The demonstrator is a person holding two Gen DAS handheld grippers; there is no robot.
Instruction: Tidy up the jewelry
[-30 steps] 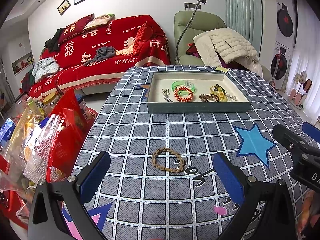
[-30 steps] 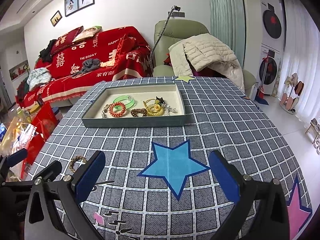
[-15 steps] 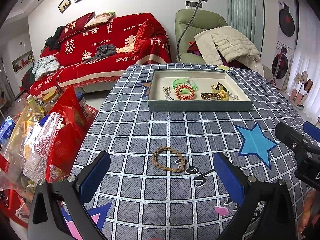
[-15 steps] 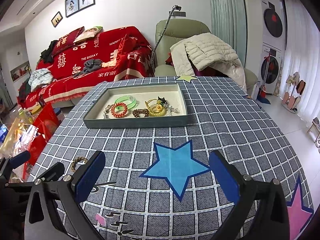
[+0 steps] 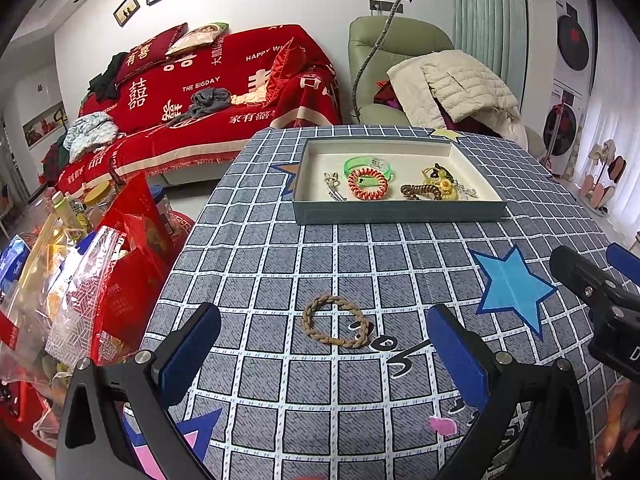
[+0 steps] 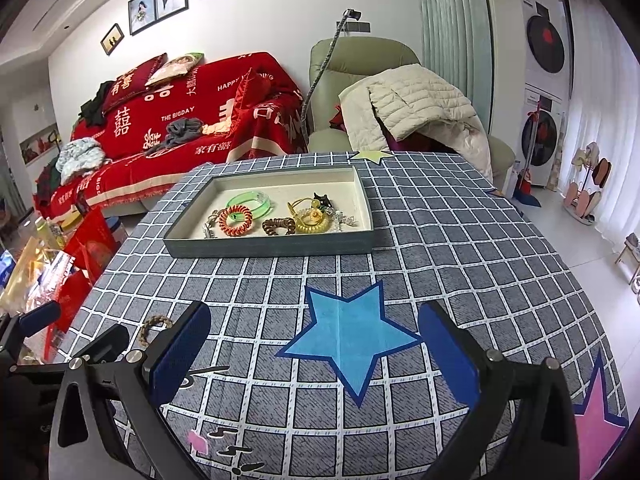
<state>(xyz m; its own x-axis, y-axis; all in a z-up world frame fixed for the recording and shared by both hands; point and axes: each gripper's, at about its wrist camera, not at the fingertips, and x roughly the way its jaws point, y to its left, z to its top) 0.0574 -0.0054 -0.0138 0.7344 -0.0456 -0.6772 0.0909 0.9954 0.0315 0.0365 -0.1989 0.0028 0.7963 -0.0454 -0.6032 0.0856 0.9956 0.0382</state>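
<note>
While your tray holds coil ties and a green bangle, both grippers' jaws stay spread, grasping nothing.

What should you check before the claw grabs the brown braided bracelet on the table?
1. Left claw open: ok, blue pads wide apart and nothing between them.
2. Braided bracelet lined up: ok, it lies flat on the tablecloth just ahead of the left claw, between the pads' lines.
3. Nothing on top of the bracelet: ok.
4. Right claw out of the way: ok, open over the blue star.
5. Room in the tray: ok, bare lining at the back.
6. Firm grip possible: cannot tell.
</note>
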